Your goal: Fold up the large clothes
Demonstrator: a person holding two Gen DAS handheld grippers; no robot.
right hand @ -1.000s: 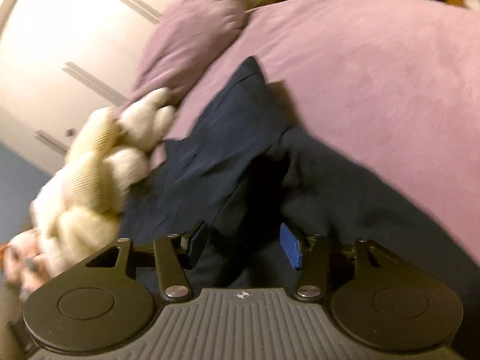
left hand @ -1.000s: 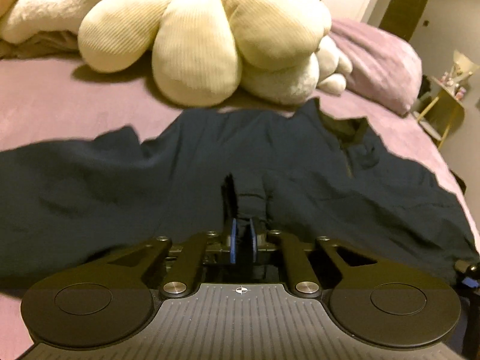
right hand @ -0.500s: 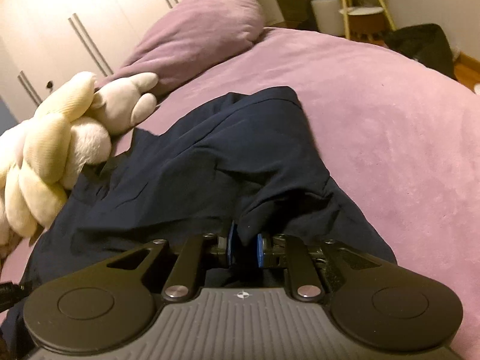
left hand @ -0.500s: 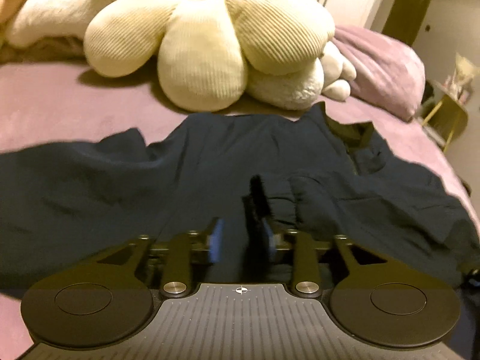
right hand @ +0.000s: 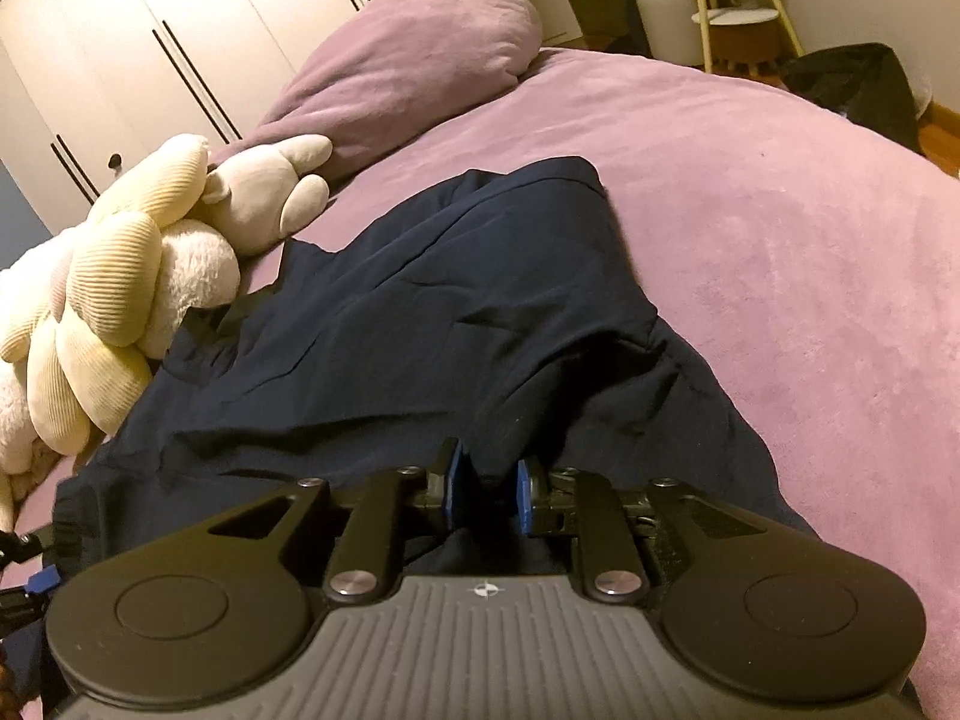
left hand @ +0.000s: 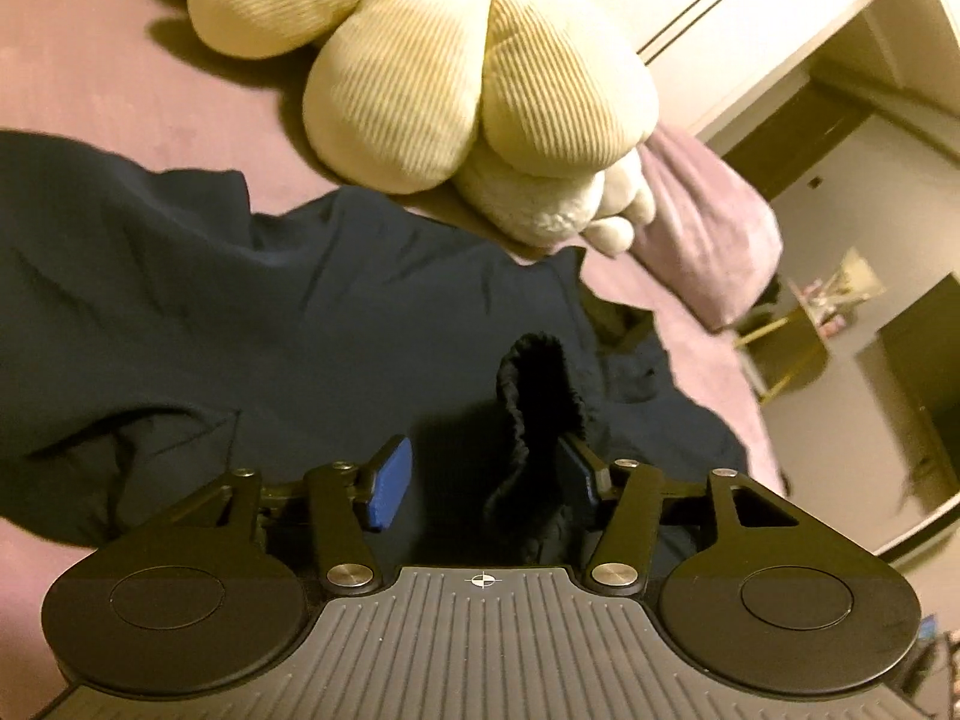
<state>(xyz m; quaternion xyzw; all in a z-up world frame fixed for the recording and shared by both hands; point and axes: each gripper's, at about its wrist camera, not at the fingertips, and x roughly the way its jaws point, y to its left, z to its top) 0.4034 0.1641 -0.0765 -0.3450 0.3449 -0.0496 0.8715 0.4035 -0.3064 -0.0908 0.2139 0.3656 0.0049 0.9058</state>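
Now the dark garment (left hand: 252, 324) lies rumpled across the purple bed (right hand: 780, 252), near a cream plush toy (left hand: 456, 90). The left hand-held gripper (left hand: 483, 483) has just been opening; a gathered cuff (left hand: 540, 396) stands loose between its jaws. The right hand-held gripper (right hand: 487, 493) pinches a fold of the garment

Purple-covered bed (right hand: 780, 252); dark navy garment (right hand: 420, 324) spread on it, just beside cream flower cushion (left hand: 444, 78), purple pillow (right hand: 414, 42) beyond
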